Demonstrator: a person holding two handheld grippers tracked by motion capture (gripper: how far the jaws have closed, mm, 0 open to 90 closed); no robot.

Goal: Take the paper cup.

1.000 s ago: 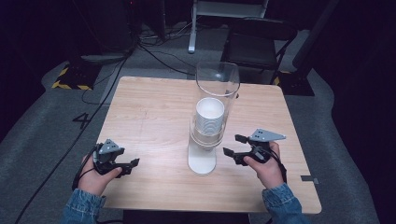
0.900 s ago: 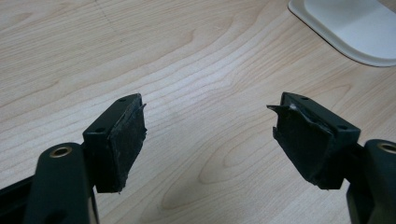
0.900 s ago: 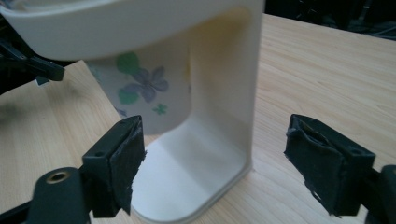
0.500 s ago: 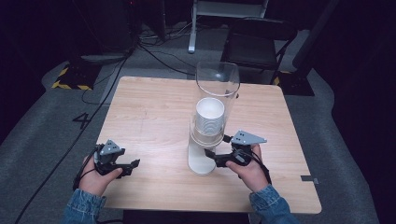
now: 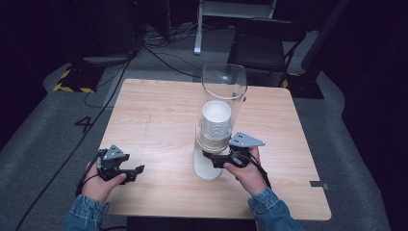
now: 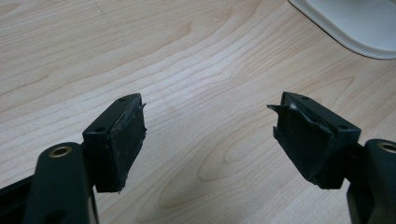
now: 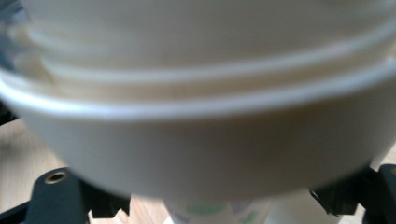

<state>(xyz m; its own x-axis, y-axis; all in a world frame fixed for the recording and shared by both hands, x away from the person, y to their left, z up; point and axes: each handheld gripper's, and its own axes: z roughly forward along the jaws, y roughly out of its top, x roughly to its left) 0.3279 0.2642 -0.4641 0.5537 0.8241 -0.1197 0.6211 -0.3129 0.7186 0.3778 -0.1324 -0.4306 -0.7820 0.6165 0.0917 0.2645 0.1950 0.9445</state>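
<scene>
A clear tube [image 5: 223, 82] stands upright on a white base [image 5: 206, 169] near the table's middle and holds a stack of white cups [image 5: 216, 118]. My right gripper [image 5: 217, 160] is at the foot of the stack, its jaws wide apart on either side of the lowest cup [image 7: 201, 154], which looms blurred and very close in the right gripper view. My left gripper [image 5: 135, 171] rests open at the front left of the wooden table [image 5: 154, 115], with nothing between its pads [image 6: 126, 140]. A corner of the white base [image 6: 355, 23] shows beyond it.
Dark floor with cables surrounds the table, and a chair [image 5: 262, 48] stands behind its far edge. Bare wood lies to the left of the tube and along the right side of the table.
My right gripper has slid left from beside the tube until its jaws sit around the bottom cup. The left gripper has stayed where it was.
</scene>
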